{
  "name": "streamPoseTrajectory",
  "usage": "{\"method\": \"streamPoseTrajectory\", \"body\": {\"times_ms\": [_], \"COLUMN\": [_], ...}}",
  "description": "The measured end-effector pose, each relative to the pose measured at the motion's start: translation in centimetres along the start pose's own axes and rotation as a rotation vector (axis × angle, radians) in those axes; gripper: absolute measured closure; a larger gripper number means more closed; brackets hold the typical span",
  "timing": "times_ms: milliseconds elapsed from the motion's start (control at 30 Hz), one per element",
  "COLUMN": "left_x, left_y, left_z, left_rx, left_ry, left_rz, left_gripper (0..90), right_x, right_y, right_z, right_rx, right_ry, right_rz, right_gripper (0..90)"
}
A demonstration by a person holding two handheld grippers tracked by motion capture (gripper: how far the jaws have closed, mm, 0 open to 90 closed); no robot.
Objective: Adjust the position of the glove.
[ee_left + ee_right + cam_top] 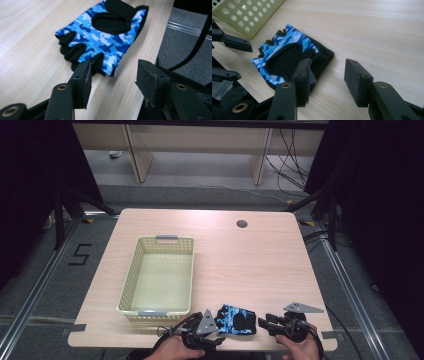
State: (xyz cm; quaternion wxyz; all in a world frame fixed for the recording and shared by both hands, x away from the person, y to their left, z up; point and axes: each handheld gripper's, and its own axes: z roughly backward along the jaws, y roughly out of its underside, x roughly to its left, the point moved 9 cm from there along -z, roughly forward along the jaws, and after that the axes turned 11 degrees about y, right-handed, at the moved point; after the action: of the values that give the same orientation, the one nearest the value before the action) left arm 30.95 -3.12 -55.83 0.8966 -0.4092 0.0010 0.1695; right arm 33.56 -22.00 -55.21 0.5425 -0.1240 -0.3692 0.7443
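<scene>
Glove between both open jaws

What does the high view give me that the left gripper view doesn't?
High view alone: the empty yellow basket left of the work, the right gripper, and the table's cable hole. Left gripper view alone: close detail of its open jaws, one pad at the fingerless glove's finger end. Both show the blue camouflage glove lying flat near the table edge.

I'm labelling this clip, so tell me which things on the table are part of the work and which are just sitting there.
In the work:
glove, blue camouflage, near the table's front edge
left gripper, open beside it
right gripper, open beside it
basket, likely where the glove goes

Just there:
table
cable hole
</scene>
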Motion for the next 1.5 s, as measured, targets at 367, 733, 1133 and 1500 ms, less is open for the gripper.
{"method": "streamPoseTrajectory", "body": {"times_ms": [367,733,1133,1500], "left_x": [-0.4,-0.1,0.4,0.4], "left_y": [-0.3,-0.3,-0.2,-0.4], "left_z": [-1.6,-2.7,-2.7,-2.4], "left_rx": [0.037,0.056,0.049,0.037], "left_ry": [0.012,-0.016,-0.093,-0.096], "left_rz": [-0.025,-0.056,-0.135,-0.152], "left_gripper": [48.9,60.3,78.2,82.2], "right_x": [0.9,1.0,1.3,1.5], "right_y": [0.7,0.9,1.0,0.6], "right_z": [-0.8,-2.4,-2.6,-2.0], "right_rx": [0.053,0.04,0.015,-0.019], "right_ry": [-0.04,-0.097,-0.139,-0.155], "right_rz": [-0.083,-0.163,-0.185,-0.17], "right_gripper": [58.7,64.5,84.0,85.8]}}
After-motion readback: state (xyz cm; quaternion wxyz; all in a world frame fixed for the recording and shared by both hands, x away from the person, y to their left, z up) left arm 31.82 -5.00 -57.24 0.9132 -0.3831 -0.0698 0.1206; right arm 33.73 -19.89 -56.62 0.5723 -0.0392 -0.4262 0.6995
